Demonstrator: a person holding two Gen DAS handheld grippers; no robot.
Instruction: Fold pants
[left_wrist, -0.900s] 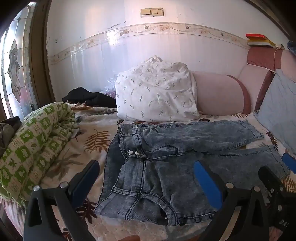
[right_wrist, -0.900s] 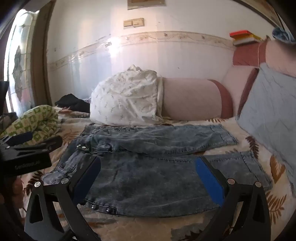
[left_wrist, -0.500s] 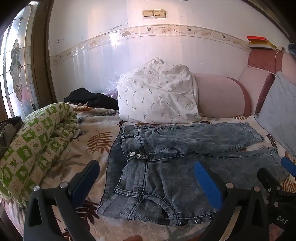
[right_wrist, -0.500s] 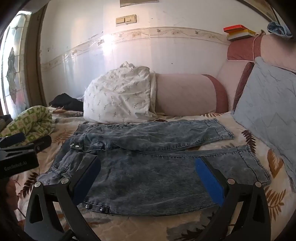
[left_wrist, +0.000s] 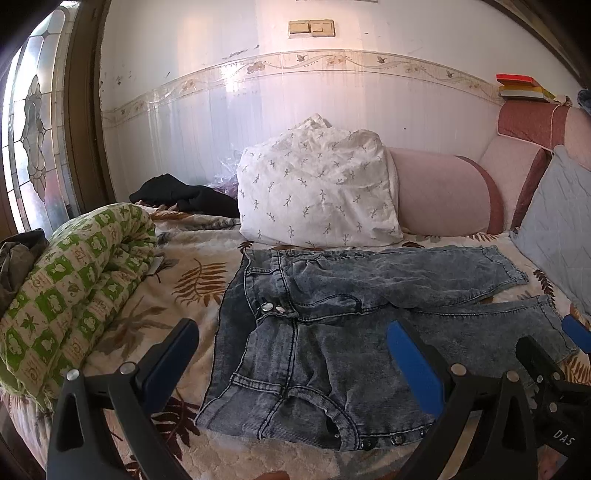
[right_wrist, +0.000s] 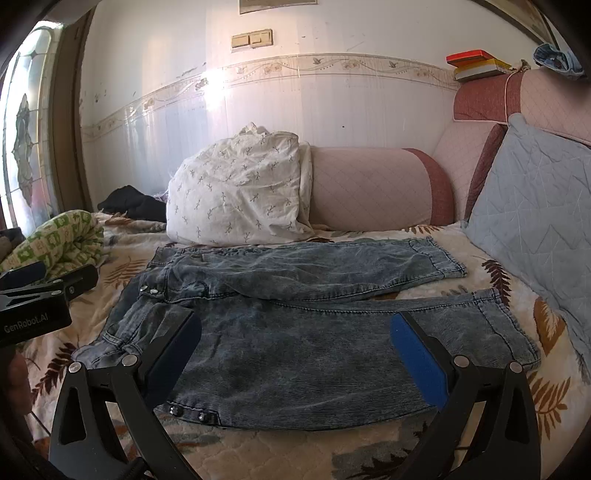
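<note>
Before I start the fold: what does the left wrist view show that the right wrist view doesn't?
Only the left wrist view shows the jeans' waistband corner nearest the camera and most of the rolled green quilt; the right gripper's tip shows at its right edge.

Only the right wrist view shows the near leg's hem in full, the whole blue cushion, and the left gripper from the side.

Both show the jeans lying flat on the bed, the white pillow, the pink bolster, and open jaws holding nothing.
</note>
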